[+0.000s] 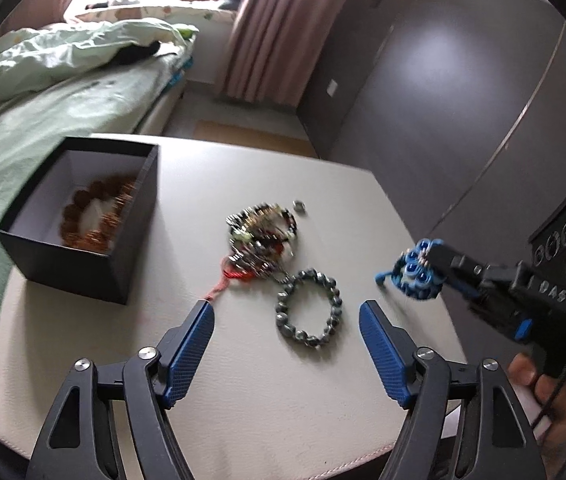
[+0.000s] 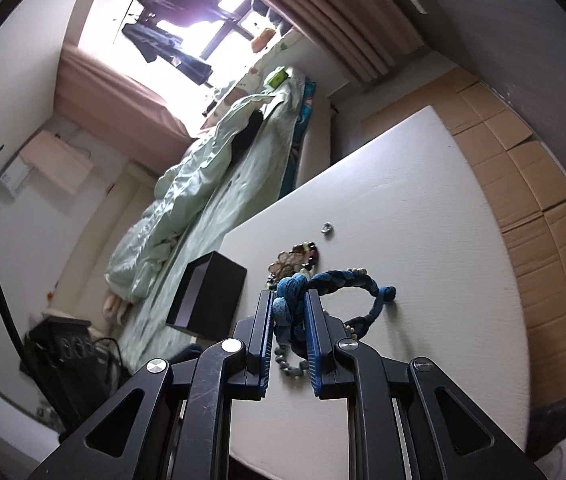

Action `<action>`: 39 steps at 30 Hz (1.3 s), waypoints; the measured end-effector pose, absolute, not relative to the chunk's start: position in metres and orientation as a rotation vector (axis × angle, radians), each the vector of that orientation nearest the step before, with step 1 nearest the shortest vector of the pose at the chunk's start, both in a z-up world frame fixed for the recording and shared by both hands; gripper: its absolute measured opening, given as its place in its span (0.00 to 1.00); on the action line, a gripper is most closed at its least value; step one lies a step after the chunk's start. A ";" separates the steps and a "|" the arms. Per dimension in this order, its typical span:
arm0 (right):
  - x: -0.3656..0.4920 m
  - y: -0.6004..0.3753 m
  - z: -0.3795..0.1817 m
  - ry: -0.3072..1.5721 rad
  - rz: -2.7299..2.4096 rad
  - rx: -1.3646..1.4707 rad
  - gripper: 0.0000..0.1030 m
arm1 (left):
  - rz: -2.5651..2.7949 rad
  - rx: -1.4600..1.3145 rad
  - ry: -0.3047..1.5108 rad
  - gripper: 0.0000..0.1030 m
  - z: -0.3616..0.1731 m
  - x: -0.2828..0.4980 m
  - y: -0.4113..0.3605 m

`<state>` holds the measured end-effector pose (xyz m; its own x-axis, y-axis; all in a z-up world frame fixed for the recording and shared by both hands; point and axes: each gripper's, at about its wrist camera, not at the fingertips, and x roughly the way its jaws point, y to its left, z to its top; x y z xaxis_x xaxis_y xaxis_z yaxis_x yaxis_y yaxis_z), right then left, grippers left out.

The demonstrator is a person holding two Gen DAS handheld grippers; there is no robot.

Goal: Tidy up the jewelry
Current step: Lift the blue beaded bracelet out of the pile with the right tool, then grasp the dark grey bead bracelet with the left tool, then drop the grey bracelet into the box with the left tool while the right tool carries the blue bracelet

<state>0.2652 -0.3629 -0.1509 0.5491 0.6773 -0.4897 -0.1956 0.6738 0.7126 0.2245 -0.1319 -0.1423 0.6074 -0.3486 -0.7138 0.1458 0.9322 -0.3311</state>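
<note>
Our right claw (image 2: 289, 312) is pinched narrow on a blue braided bracelet (image 2: 339, 284), its pads pressing the knotted end while the rest of the loop hangs out to the right of the fingers, clear of the table (image 2: 423, 208). The cord looks soft and light, so we judge it will flop and swing rather than keep its shape; the fat knot is the safest place to hold it, as thinner cord could slip through.

Our left claw (image 1: 287, 320) stands wide with nothing between its pads, hovering over the table. Just ahead of it, between the fingers, lies a grey bead bracelet (image 1: 309, 308), flat and apart from the rest. We expect its beads to be hard and slick, rolling under a squeeze, so pinching across one side of the ring seems best. Beyond that sits a tangled heap of jewelry (image 1: 259, 240) and a small ring (image 1: 298, 207). Further left is the black box (image 1: 83, 220), open, with brown beads (image 1: 95, 216) already inside.
</note>
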 end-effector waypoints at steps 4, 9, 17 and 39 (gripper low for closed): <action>0.266 -0.365 -0.152 0.841 0.553 0.661 0.16 | -0.289 -0.201 0.912 0.57 -0.154 0.233 -0.147; 0.268 -0.363 -0.154 0.844 0.551 0.670 0.16 | -0.276 -0.121 0.935 0.44 -0.167 0.242 -0.163; 0.269 -0.364 -0.156 0.858 0.552 0.674 0.16 | -0.211 -0.042 0.948 0.22 -0.181 0.256 -0.167; 0.275 -0.331 -0.139 0.803 0.657 0.693 0.16 | -0.257 -0.086 0.797 0.09 -0.088 0.252 -0.126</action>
<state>0.2748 -0.3312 -0.1386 0.5280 0.7434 -0.4107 -0.2556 0.6002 0.7579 0.2517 -0.1256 -0.0879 0.6698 -0.2595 -0.6957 0.1951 0.9655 -0.1723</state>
